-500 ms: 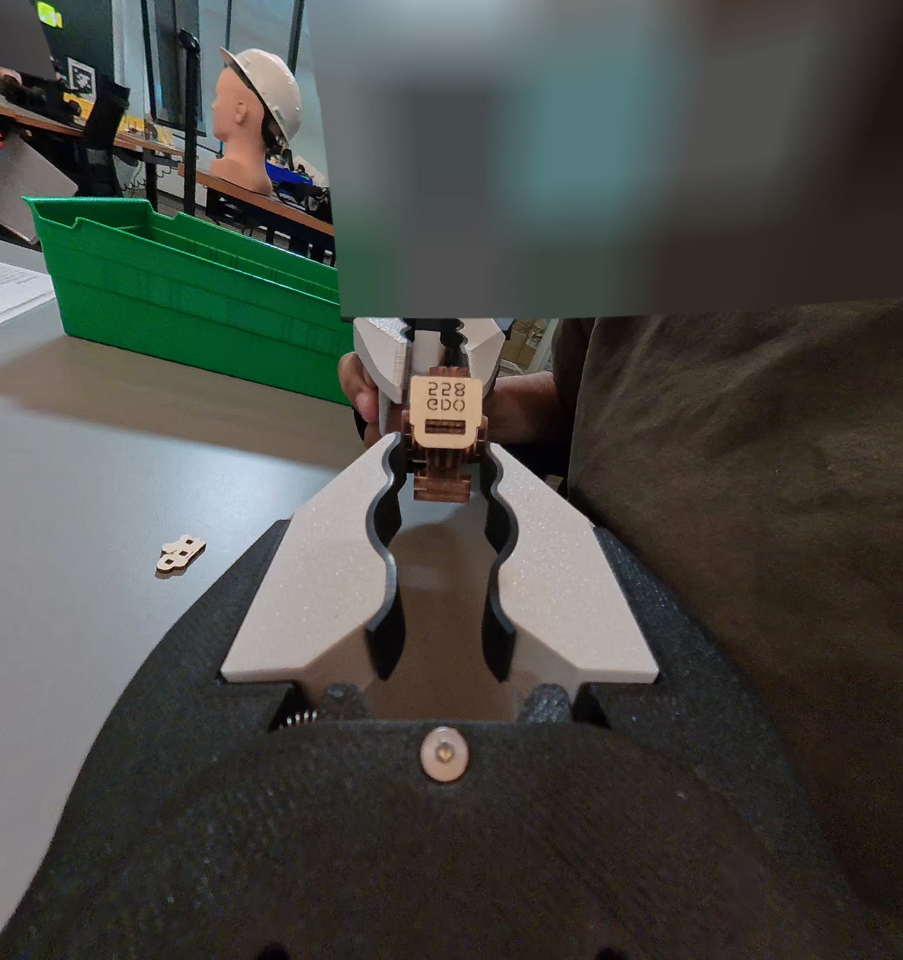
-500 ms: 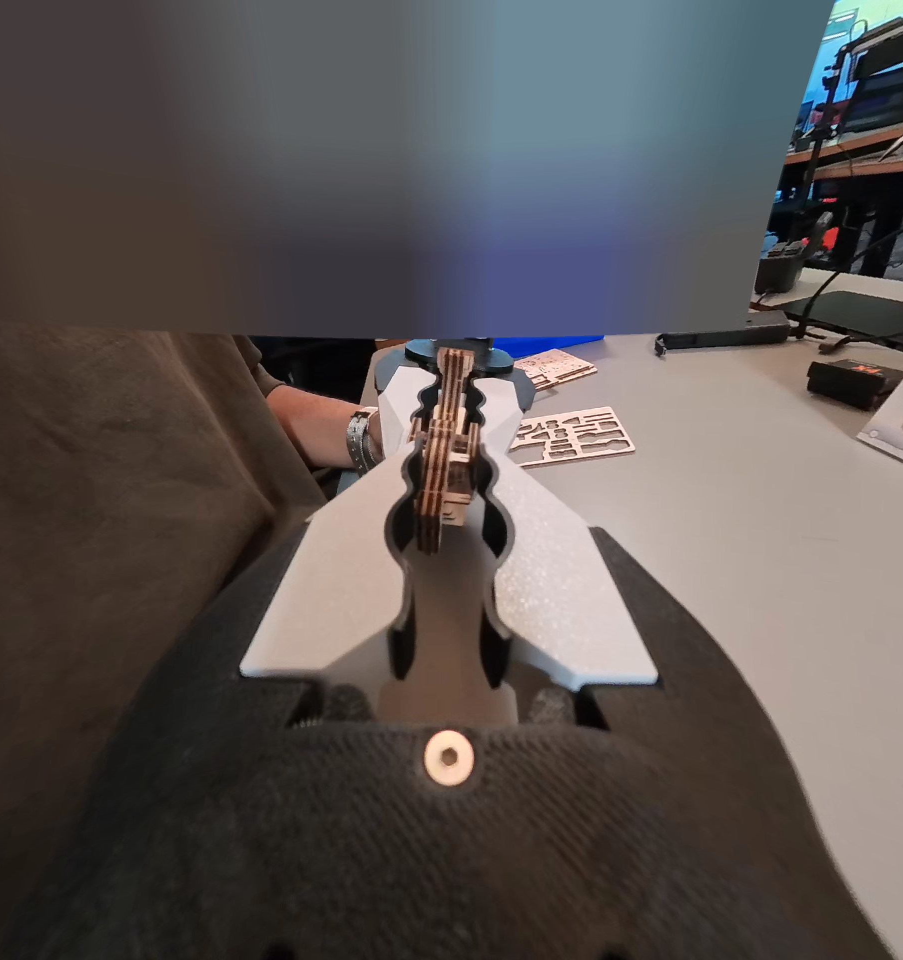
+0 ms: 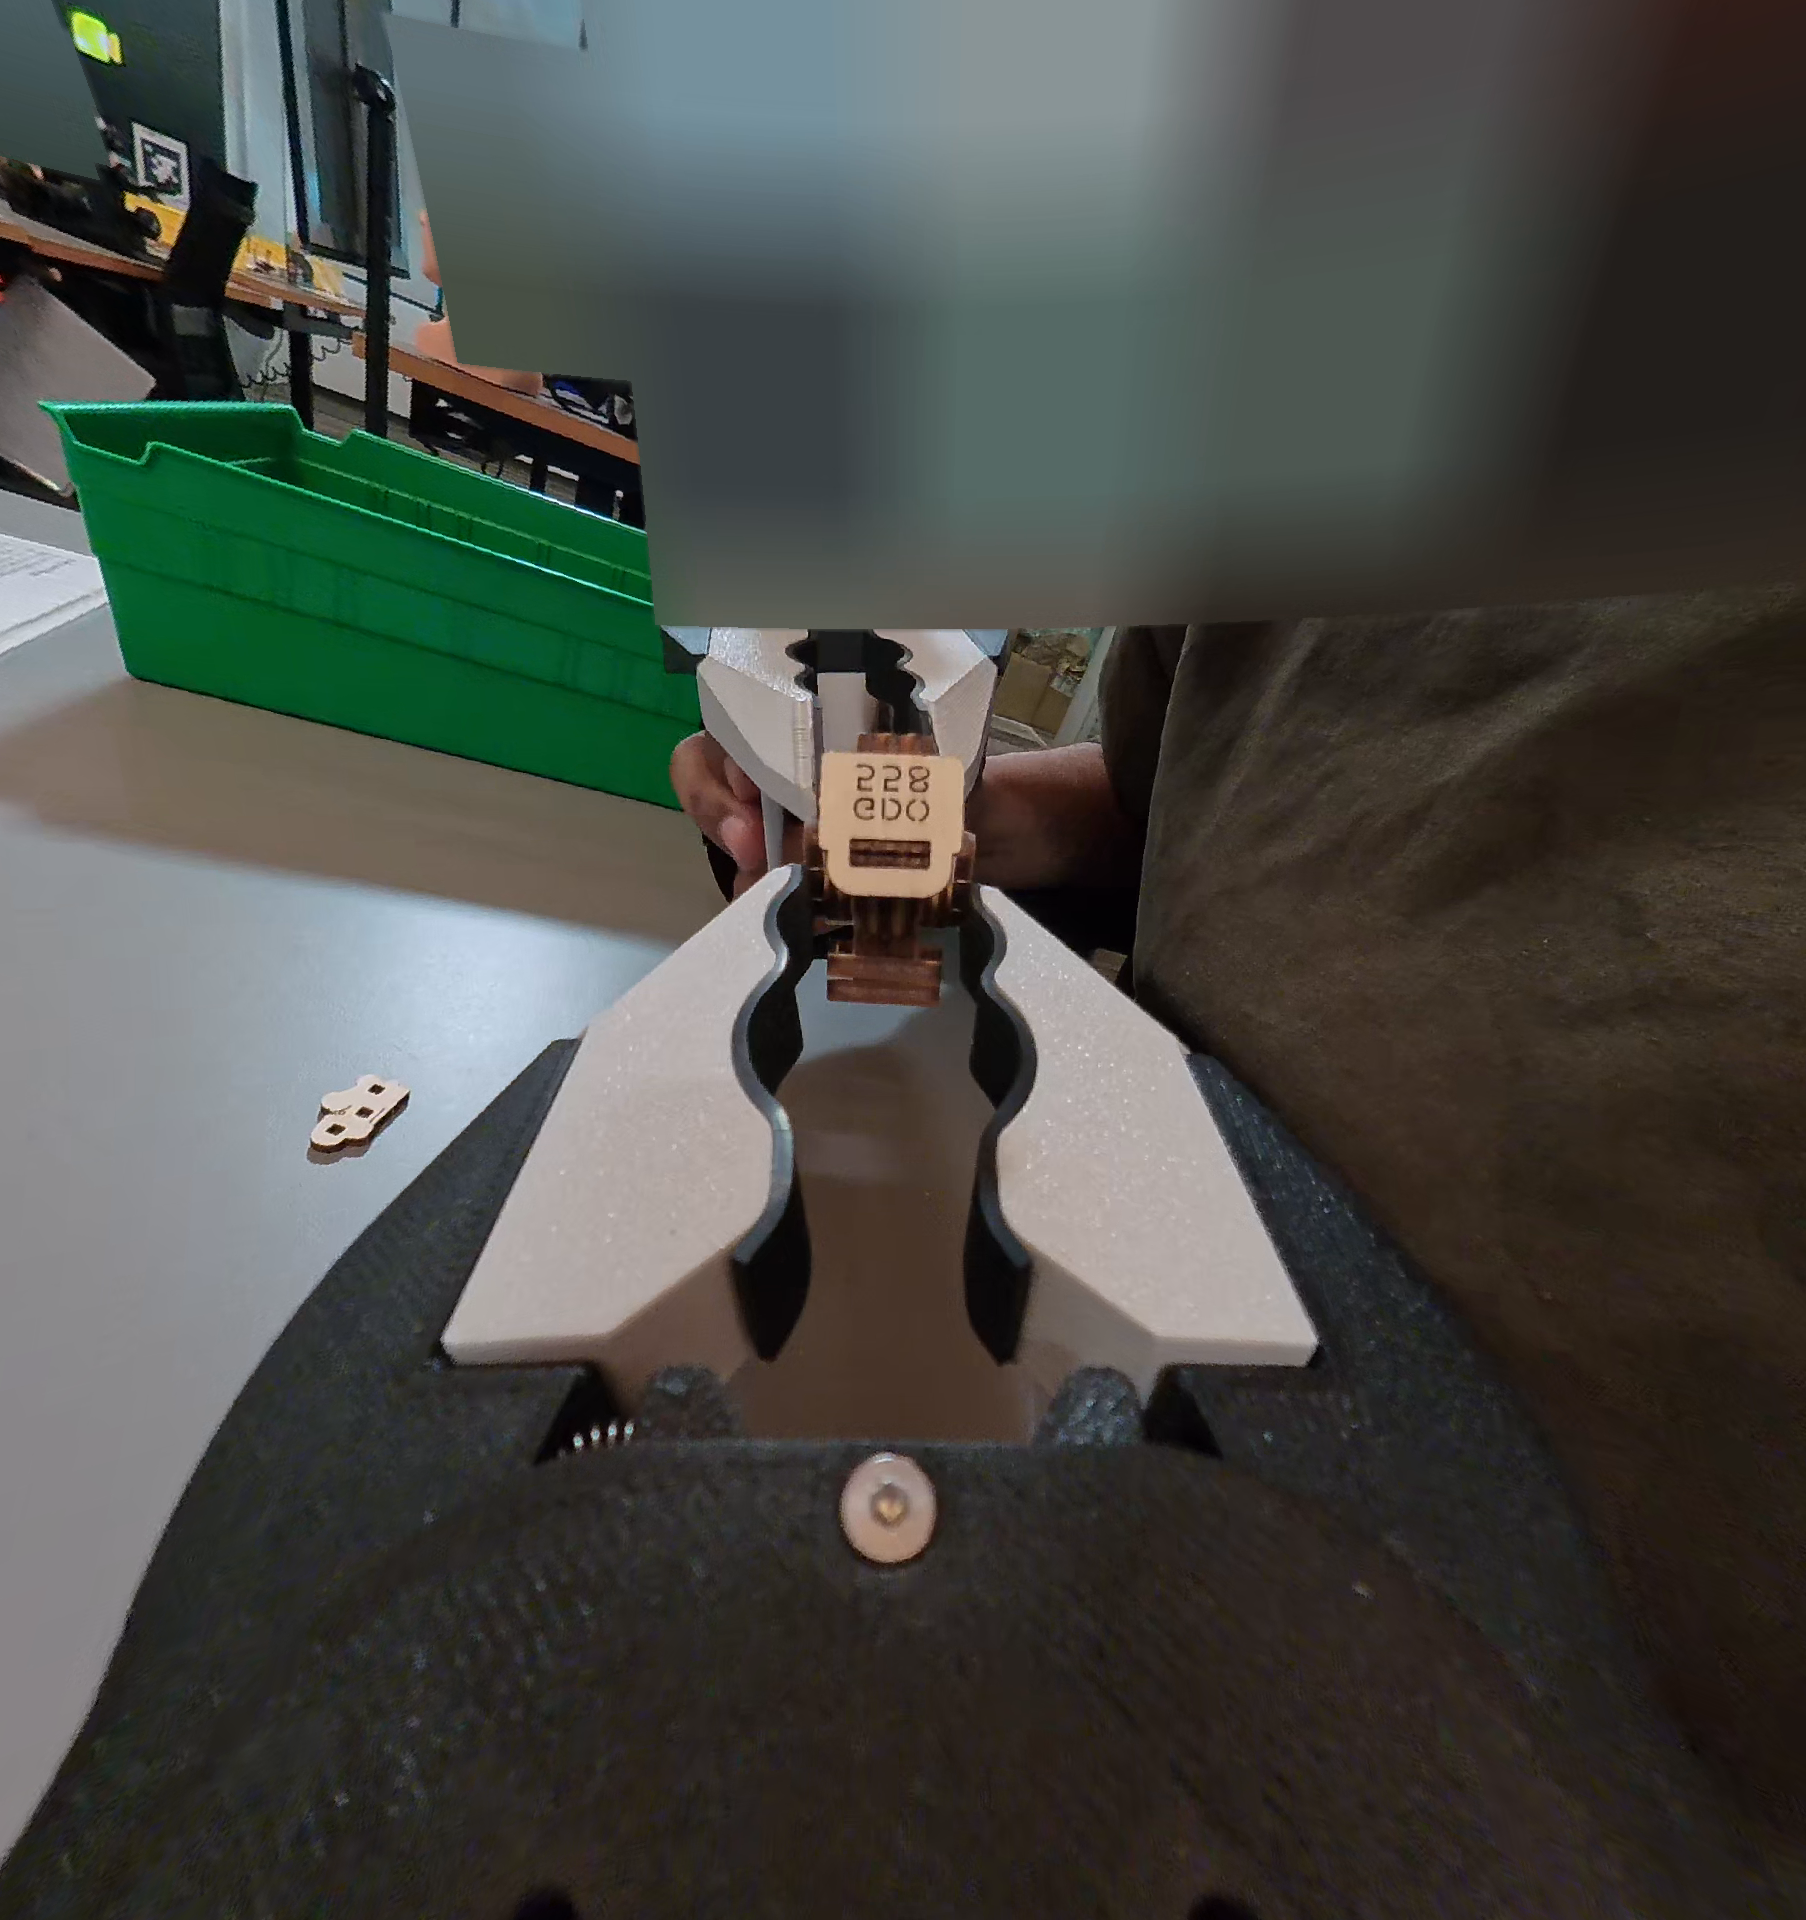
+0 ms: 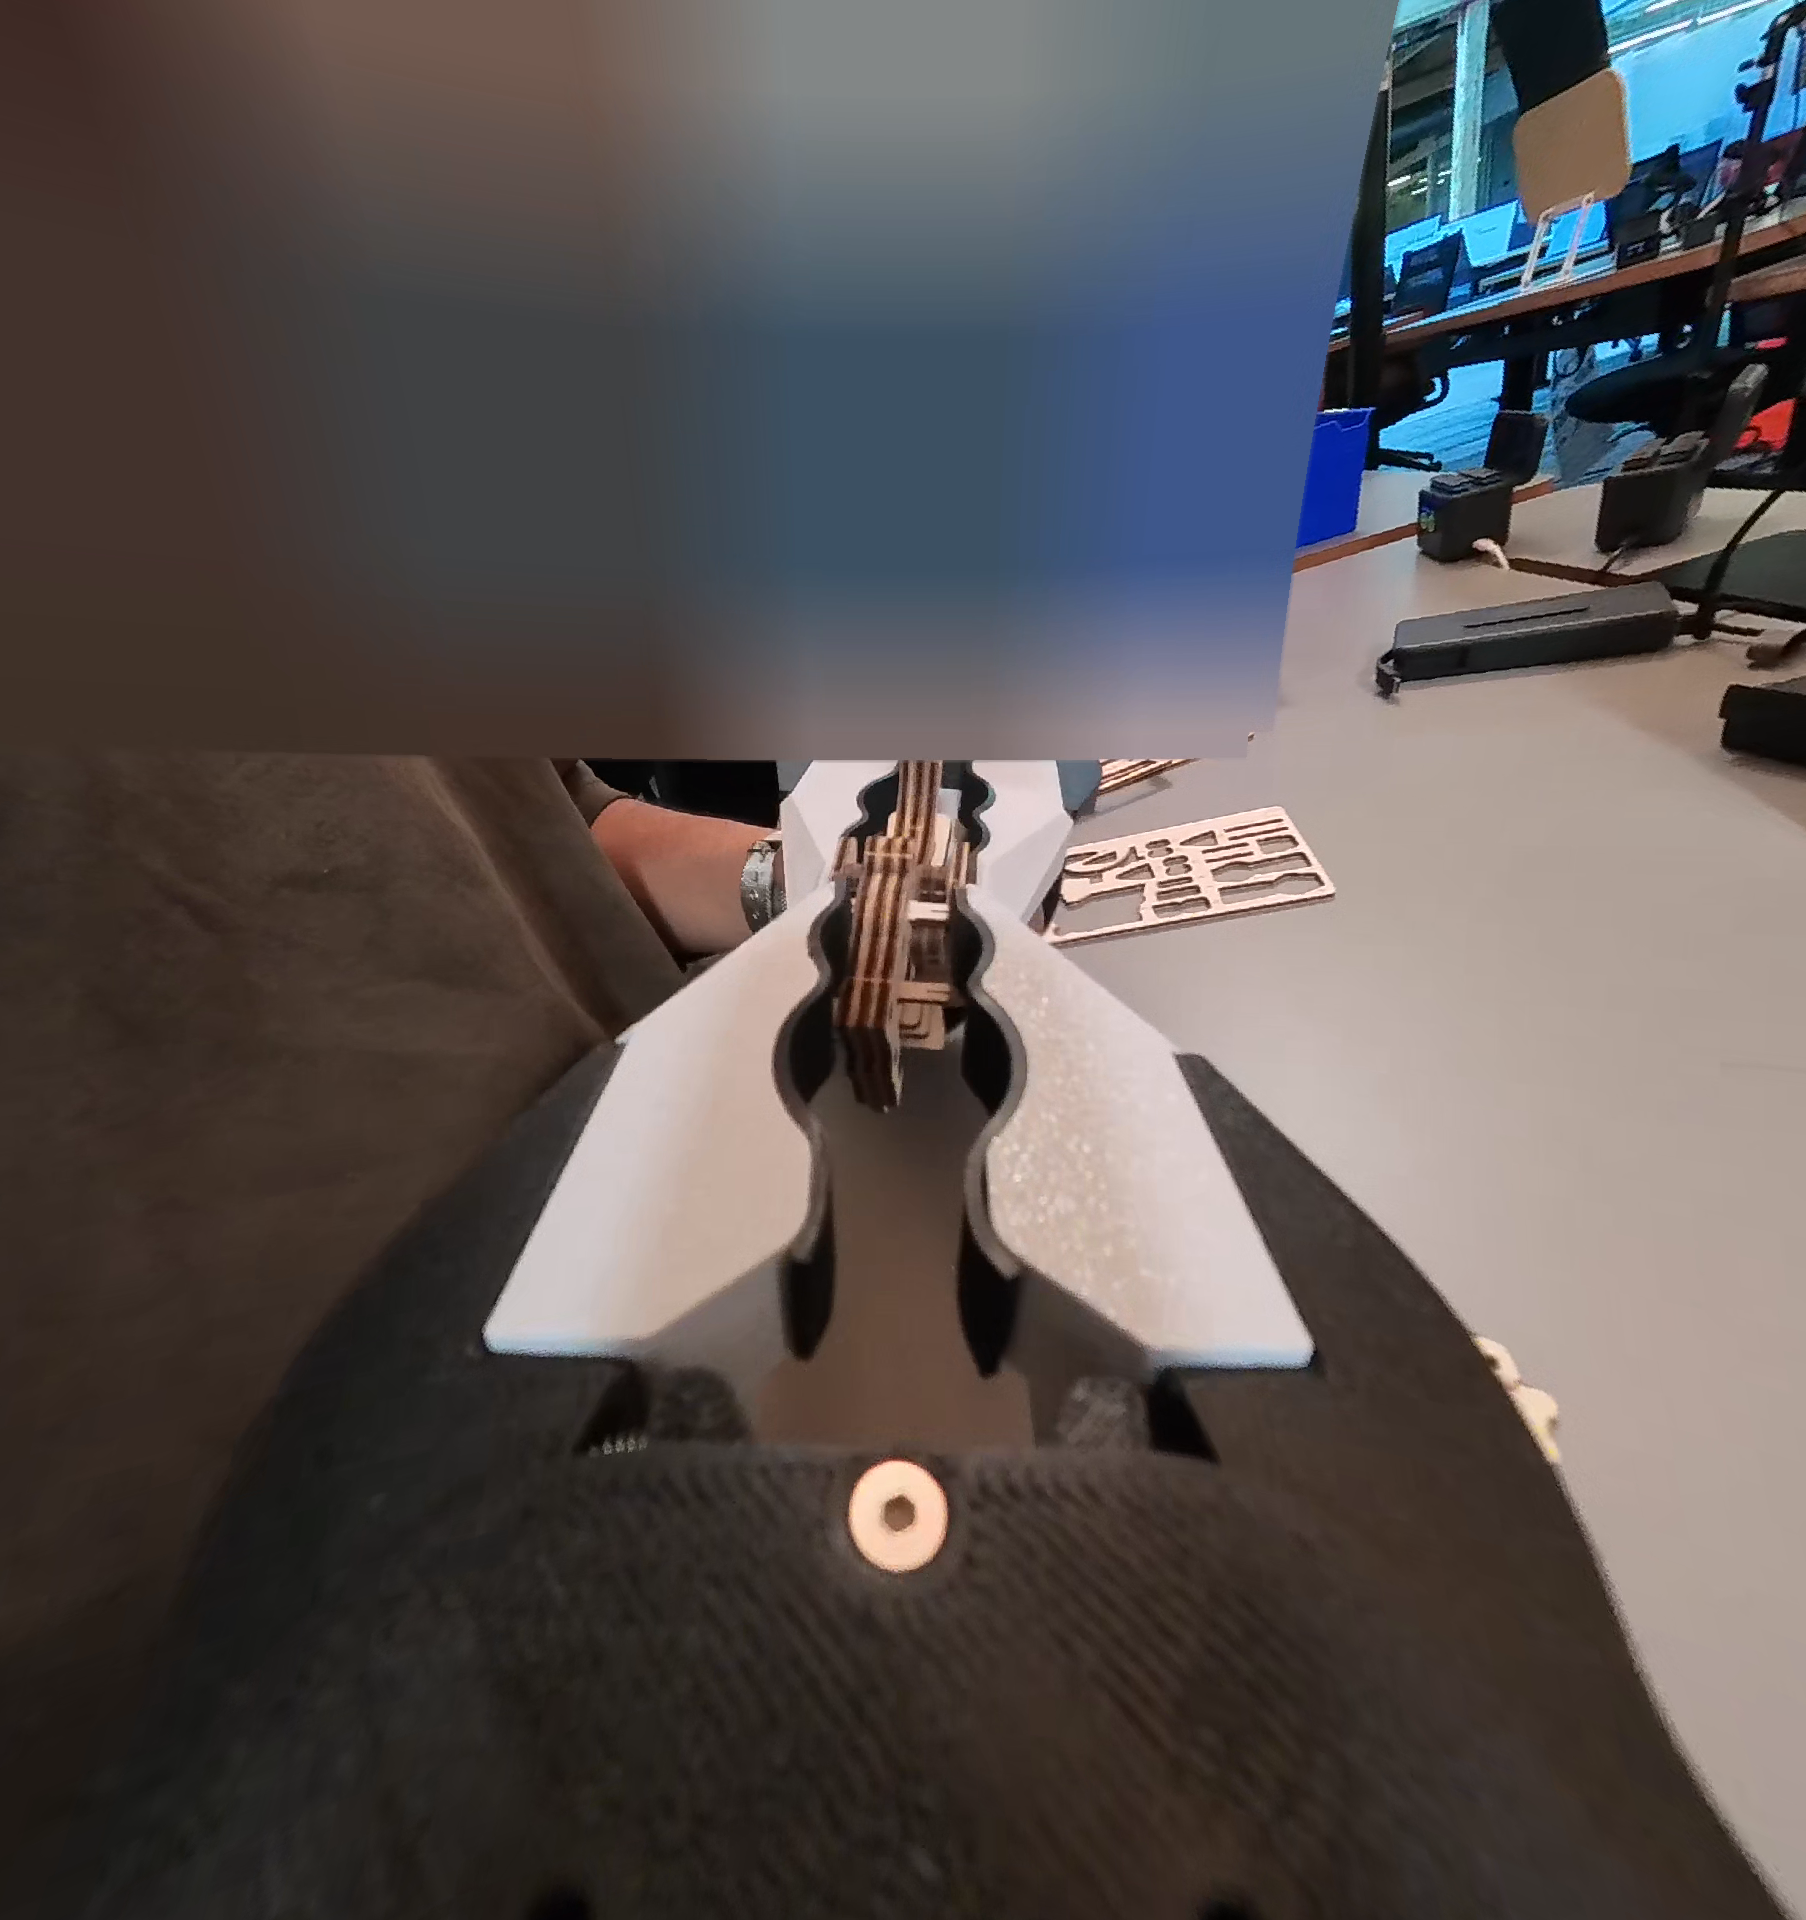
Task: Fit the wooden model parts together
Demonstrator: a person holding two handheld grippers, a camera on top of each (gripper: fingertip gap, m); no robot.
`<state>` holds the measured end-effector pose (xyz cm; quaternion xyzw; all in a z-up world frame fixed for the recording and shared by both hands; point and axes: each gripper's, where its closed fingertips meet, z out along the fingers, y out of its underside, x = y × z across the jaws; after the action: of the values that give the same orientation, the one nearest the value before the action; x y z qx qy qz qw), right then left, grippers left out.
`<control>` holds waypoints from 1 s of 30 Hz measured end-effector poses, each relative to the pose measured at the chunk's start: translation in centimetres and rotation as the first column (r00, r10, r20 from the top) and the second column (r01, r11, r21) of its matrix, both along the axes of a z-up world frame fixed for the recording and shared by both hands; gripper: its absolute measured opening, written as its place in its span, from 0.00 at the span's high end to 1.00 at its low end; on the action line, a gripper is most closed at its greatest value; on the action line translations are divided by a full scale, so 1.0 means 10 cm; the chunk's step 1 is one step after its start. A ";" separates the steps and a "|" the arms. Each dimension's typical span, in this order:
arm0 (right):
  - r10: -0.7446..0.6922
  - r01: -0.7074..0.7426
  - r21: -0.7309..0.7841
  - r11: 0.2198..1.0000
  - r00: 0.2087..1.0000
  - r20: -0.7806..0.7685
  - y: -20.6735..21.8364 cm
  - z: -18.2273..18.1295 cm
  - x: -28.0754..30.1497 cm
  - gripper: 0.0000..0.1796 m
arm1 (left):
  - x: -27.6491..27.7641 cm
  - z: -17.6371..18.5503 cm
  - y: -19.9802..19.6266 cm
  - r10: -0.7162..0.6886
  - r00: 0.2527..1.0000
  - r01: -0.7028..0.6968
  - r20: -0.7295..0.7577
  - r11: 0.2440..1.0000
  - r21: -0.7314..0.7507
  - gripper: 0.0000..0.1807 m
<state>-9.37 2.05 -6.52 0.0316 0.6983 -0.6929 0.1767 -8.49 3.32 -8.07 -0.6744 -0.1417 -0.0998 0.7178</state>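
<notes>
Looking along the left gripper [image 3: 886, 920], its white fingers pinch the small layered plywood model [image 3: 886, 883] above the grey bench [image 3: 203, 987], meeting the right gripper [image 3: 845, 717] tip to tip, with a loose flat wooden piece [image 3: 359, 1112] near the bench's left side before a green plastic bin [image 3: 359, 592]. From the right gripper's [image 4: 897, 940] view, its jaws clamp the same model [image 4: 894, 956] edge-on, a punched-out wooden parts sheet [image 4: 1190, 873] lying beyond.
</notes>
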 end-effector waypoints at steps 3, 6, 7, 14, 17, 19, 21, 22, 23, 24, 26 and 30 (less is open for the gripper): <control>0.016 -0.015 -0.009 1.000 0.998 0.061 -0.01 0.02 0.01 0.90 | 0.02 0.03 -0.01 -0.008 1.000 0.008 -0.003 1.000 0.015 0.86; 0.009 -0.010 0.016 1.000 0.999 0.052 -0.01 0.01 0.01 0.91 | 0.01 0.02 -0.01 -0.004 1.000 0.004 -0.006 1.000 0.010 0.86; 0.003 -0.004 0.021 1.000 0.999 0.045 -0.01 0.01 0.01 0.91 | 0.01 0.02 -0.01 -0.004 1.000 0.004 -0.005 1.000 0.013 0.86; -0.015 0.013 0.051 0.999 0.999 0.036 -0.01 0.01 0.01 0.91 | 0.01 0.02 0.00 -0.008 1.000 0.008 0.004 1.000 0.022 0.86; -0.001 -0.001 0.060 0.998 0.999 0.038 0.00 0.00 0.03 0.95 | 0.00 -0.01 0.01 0.001 1.000 -0.001 -0.002 1.000 0.002 0.86; -0.009 0.008 0.058 0.998 1.000 0.025 -0.01 0.01 0.04 0.95 | 0.01 0.00 0.00 -0.001 1.000 0.001 -0.005 1.000 0.007 0.86; -0.028 0.028 0.038 0.999 1.000 0.006 -0.01 0.04 0.03 0.95 | 0.00 0.04 0.00 -0.002 1.000 0.001 0.004 0.999 0.032 0.86; -0.044 0.044 0.029 0.999 0.999 -0.004 -0.02 0.06 0.01 0.95 | -0.01 0.06 -0.01 0.000 1.000 0.000 0.013 0.999 0.045 0.86; -0.059 0.060 0.025 0.998 0.998 -0.019 -0.02 0.07 0.00 0.95 | -0.02 0.07 -0.01 0.000 1.000 -0.001 0.019 0.999 0.050 0.86; -0.073 0.074 0.026 0.997 0.997 -0.032 -0.02 0.07 -0.02 0.95 | -0.03 0.06 -0.01 0.004 1.000 -0.005 0.023 0.999 0.047 0.86; -0.071 0.072 0.014 0.997 0.997 -0.035 0.00 0.08 -0.03 0.92 | -0.05 0.04 -0.01 0.010 1.000 -0.011 0.028 0.999 0.039 0.86; -0.062 0.064 -0.051 0.997 0.997 0.046 0.08 0.18 -0.11 0.80 | -0.08 0.03 -0.03 0.036 0.999 -0.037 0.020 0.999 0.027 0.86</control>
<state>-10.44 2.80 -4.74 0.0645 0.6745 -0.7152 0.1712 -9.32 3.00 -7.77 -0.6608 -0.1597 -0.0953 0.7272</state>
